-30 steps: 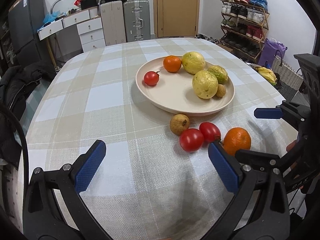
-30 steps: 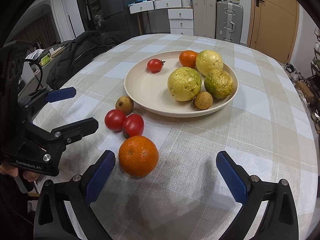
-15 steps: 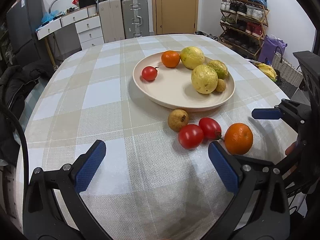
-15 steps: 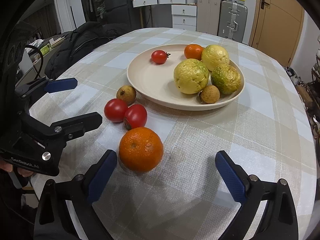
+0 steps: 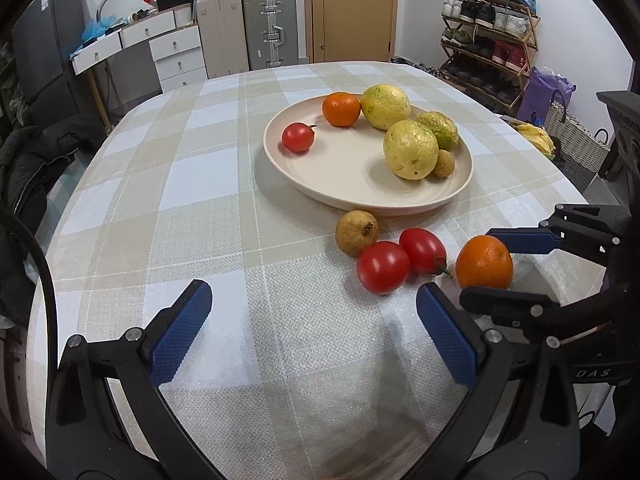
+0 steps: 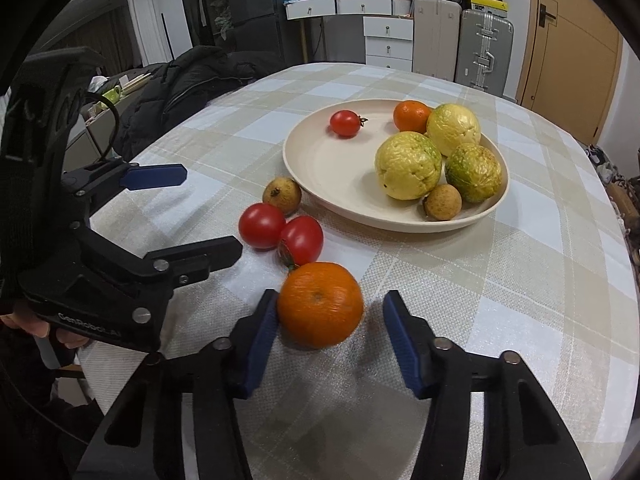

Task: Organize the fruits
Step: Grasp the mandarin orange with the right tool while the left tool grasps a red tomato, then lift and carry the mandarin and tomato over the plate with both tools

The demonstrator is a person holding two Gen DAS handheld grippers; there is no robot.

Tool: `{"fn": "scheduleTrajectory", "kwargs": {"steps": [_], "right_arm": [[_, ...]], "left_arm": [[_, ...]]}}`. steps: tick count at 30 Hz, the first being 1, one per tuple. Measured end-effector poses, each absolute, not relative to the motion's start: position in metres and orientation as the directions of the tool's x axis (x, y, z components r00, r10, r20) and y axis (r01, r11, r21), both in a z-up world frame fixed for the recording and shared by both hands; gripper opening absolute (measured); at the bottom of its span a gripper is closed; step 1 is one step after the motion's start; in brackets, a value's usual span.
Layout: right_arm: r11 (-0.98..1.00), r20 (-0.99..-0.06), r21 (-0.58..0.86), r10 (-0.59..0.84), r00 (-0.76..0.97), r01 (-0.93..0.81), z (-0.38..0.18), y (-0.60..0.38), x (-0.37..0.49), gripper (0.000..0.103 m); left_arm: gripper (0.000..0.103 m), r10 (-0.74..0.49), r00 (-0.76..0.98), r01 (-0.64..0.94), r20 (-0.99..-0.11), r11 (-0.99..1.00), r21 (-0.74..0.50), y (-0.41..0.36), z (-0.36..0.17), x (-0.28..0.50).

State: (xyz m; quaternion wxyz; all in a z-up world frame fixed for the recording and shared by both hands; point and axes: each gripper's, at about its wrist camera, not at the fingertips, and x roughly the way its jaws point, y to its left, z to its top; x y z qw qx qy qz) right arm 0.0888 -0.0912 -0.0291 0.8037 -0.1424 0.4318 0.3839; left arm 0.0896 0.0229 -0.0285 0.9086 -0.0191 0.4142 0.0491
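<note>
An orange (image 6: 320,304) sits on the checked tablecloth (image 6: 500,280) near the table's front edge, between the blue pads of the right gripper (image 6: 330,332), whose jaws are closing around it. The left pad (image 6: 262,332) touches the fruit's side; a narrow gap shows between the fruit and the right pad, so the grip is not complete. From the left wrist view the same orange (image 5: 484,262) lies between two black fingers reaching in from the table's right edge.

Just beyond the orange, two red tomatoes (image 6: 280,232) lie touching each other, the nearer one just beside the orange. A small brown fruit (image 6: 282,195) rests behind them, close to the rim of a cream plate (image 6: 320,184) set toward the middle of the table. The plate carries a small tomato (image 6: 345,123), a smaller orange (image 6: 412,116), two yellow fruits (image 6: 408,166), a greener one (image 6: 473,173) and another small brown fruit (image 6: 442,202).

The left gripper (image 5: 312,336) hangs over bare cloth toward the table's front edge, its jaws spread wide with nothing between them. A person's fingers (image 6: 28,326) grip its handle at the left.
</note>
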Motion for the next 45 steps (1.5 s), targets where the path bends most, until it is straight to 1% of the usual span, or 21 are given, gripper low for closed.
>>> {"fn": "scheduleTrajectory", "kwargs": {"steps": [1, 6, 13, 15, 18, 19, 20, 22, 28, 30, 33, 35, 36, 38, 39, 45], "right_arm": [[0.657, -0.8, 0.115, 0.506, 0.322, -0.745, -0.028, -0.091, 0.088, 0.043], [0.654, -0.789, 0.12, 0.519, 0.328, -0.747, -0.026, -0.092, 0.086, 0.042], [0.698, -0.775, 0.124, 0.512, 0.37, -0.706, -0.021, -0.102, 0.095, 0.042], [0.708, -0.775, 0.128, 0.509, 0.375, -0.695, -0.02, -0.105, 0.098, 0.042], [0.72, -0.778, 0.124, 0.497, 0.383, -0.683, -0.021, -0.108, 0.102, 0.042], [0.721, -0.778, 0.125, 0.497, 0.383, -0.682, -0.021, -0.11, 0.103, 0.042], [0.721, -0.777, 0.126, 0.498, 0.384, -0.681, -0.02, -0.111, 0.102, 0.042], [0.722, -0.777, 0.125, 0.498, 0.386, -0.681, -0.019, -0.111, 0.102, 0.042], [0.722, -0.777, 0.124, 0.497, 0.386, -0.68, -0.02, -0.113, 0.102, 0.042], [0.724, -0.778, 0.123, 0.495, 0.388, -0.679, -0.02, -0.113, 0.102, 0.042], [0.724, -0.777, 0.123, 0.496, 0.388, -0.679, -0.019, -0.113, 0.102, 0.042], [0.724, -0.777, 0.122, 0.495, 0.388, -0.679, -0.02, -0.113, 0.103, 0.042], [0.724, -0.777, 0.123, 0.496, 0.388, -0.679, -0.02, -0.113, 0.103, 0.042], [0.725, -0.776, 0.122, 0.496, 0.39, -0.678, -0.02, -0.114, 0.104, 0.042], [0.724, -0.776, 0.123, 0.497, 0.389, -0.678, -0.02, -0.114, 0.104, 0.042], [0.726, -0.775, 0.125, 0.498, 0.39, -0.677, -0.02, -0.115, 0.105, 0.042]], "left_arm": [[0.102, 0.074, 0.652, -0.105, -0.755, 0.994, 0.007, 0.023, -0.029, 0.09], [0.102, 0.071, 0.65, -0.105, -0.757, 0.994, 0.003, 0.023, -0.03, 0.091], [0.102, 0.072, 0.628, -0.11, -0.775, 0.994, 0.002, 0.022, -0.034, 0.095], [0.101, 0.067, 0.618, -0.109, -0.784, 0.994, -0.001, 0.021, -0.036, 0.098], [0.097, 0.051, 0.606, -0.105, -0.794, 0.994, -0.016, 0.021, -0.039, 0.104], [0.093, 0.046, 0.601, -0.1, -0.798, 0.995, -0.018, 0.02, -0.04, 0.106], [0.086, 0.042, 0.595, -0.096, -0.803, 0.995, -0.02, 0.02, -0.042, 0.108], [0.082, 0.024, 0.587, -0.09, -0.809, 0.995, -0.036, 0.02, -0.044, 0.111], [0.075, 0.001, 0.596, -0.074, -0.803, 0.996, -0.053, 0.016, -0.043, 0.115], [0.07, -0.006, 0.6, -0.067, -0.8, 0.996, -0.057, 0.015, -0.042, 0.114], [0.058, -0.029, 0.609, -0.054, -0.793, 0.996, -0.078, 0.013, -0.041, 0.114], [0.045, -0.051, 0.614, -0.039, -0.787, 0.995, -0.096, 0.012, -0.039, 0.112], [0.042, -0.062, 0.616, -0.028, -0.786, 0.995, -0.101, 0.01, -0.039, 0.112], [0.028, -0.086, 0.618, -0.004, -0.782, 0.994, -0.112, 0.008, -0.039, 0.111], [0.027, -0.096, 0.619, 0.005, -0.78, 0.993, -0.119, 0.007, -0.038, 0.11], [0.027, -0.101, 0.619, 0.012, -0.779, 0.993, -0.119, 0.005, -0.038, 0.109]]}}
